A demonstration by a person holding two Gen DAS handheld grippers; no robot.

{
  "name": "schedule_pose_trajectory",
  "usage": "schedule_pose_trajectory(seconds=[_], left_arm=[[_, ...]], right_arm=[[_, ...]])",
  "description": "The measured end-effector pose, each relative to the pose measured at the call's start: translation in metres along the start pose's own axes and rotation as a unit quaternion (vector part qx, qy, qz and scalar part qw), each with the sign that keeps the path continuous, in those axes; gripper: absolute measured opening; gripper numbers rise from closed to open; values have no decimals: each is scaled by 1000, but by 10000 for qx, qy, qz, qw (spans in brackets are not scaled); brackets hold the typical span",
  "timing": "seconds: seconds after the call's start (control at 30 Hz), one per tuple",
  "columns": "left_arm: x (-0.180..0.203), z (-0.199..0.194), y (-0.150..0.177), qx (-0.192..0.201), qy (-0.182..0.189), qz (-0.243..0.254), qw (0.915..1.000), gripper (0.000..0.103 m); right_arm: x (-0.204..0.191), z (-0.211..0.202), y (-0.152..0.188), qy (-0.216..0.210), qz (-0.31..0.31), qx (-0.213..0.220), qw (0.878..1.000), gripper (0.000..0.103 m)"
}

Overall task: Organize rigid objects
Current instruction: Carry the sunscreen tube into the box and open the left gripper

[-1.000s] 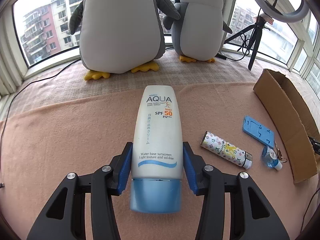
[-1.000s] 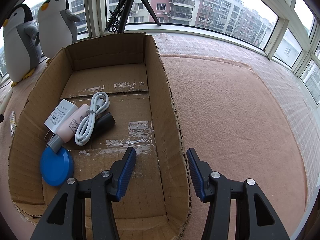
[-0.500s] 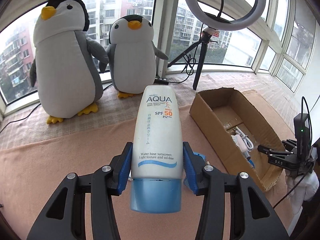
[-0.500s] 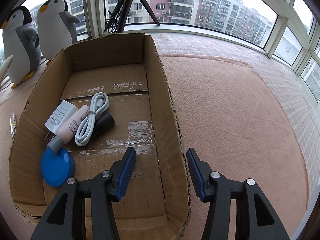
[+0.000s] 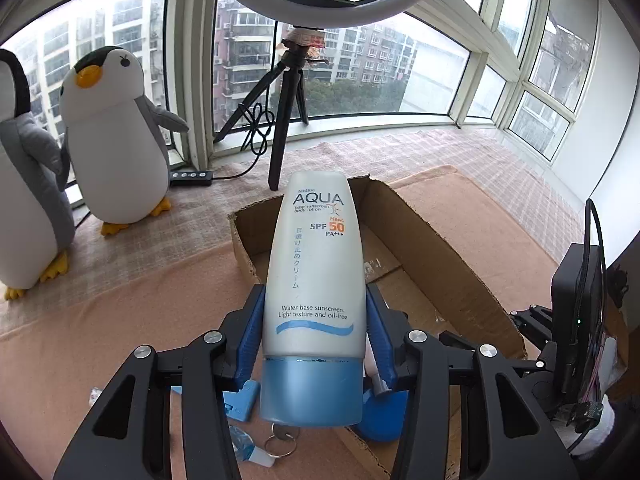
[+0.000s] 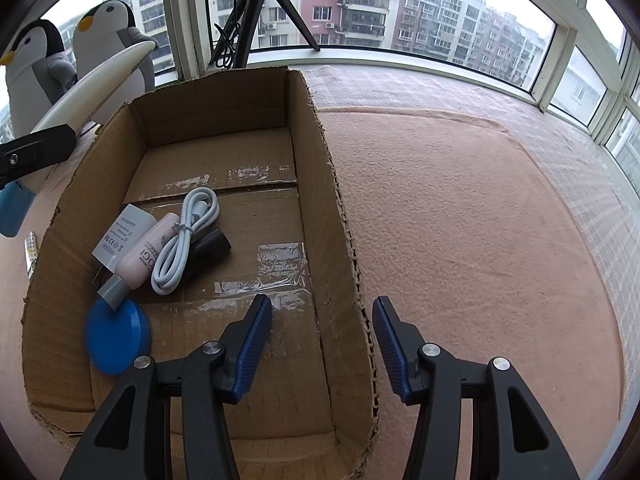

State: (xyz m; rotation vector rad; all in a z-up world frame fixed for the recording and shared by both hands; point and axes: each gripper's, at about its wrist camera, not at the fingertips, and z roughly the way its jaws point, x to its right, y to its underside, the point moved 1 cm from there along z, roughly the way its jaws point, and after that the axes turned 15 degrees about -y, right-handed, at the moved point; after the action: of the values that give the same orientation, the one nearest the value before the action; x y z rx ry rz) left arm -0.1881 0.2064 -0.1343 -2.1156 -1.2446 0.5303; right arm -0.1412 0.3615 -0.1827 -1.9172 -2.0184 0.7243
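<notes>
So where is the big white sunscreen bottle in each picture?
Left wrist view: the sunscreen bottle fills the middle, clamped between the left gripper's blue pads, blue cap nearest the camera.
Right wrist view: it pokes in at the far left edge, slanting up in front of the penguins.
Shared landmark: the cardboard box, which shows in both views.

Between my left pads [image 5: 251, 332], ribbed blue rubber by the look, sits a smooth plastic sunscreen tube [image 5: 316, 264], satin white with a glossier blue cap. Ahead of it, rough matt cardboard box [image 5: 432, 240] (shiny tape strips inside). Under my right jaws, fuzzy peach cloth [image 6: 460, 216], soft and matt.
</notes>
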Motion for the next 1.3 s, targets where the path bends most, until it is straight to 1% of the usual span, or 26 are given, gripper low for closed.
schedule_pose_trajectory(seconds=[0.17, 0.37, 0.57, 0.6, 0.63, 0.7, 1.13, 1.3], left_arm=[[14, 8, -3, -62, 8, -4, 10000, 47], [18, 13, -2, -162, -45, -41, 9999, 47], [20, 11, -3, -175, -141, 54, 9997, 47], [20, 11, -4, -178, -152, 56, 9997, 50], [19, 11, -4, -187, -180, 52, 9996, 61], [17, 9, -7, -126, -235, 12, 9996, 73], [14, 6, -8, -120, -221, -76, 9997, 73], [3, -3, -6, -148, -243, -225, 9993, 73]], right_arm=[[0, 0, 0, -5, 0, 4, 10000, 48], [0, 0, 0, 4, 0, 3, 10000, 48], [0, 0, -2, 28, 1, 2, 10000, 48], [0, 1, -2, 28, 5, 3, 10000, 48], [0, 1, -2, 26, 7, 6, 10000, 48], [0, 1, -2, 20, 10, 7, 10000, 48], [0, 1, -3, 19, 11, 6, 10000, 48], [1, 1, -2, -1, 33, -3, 10000, 48]])
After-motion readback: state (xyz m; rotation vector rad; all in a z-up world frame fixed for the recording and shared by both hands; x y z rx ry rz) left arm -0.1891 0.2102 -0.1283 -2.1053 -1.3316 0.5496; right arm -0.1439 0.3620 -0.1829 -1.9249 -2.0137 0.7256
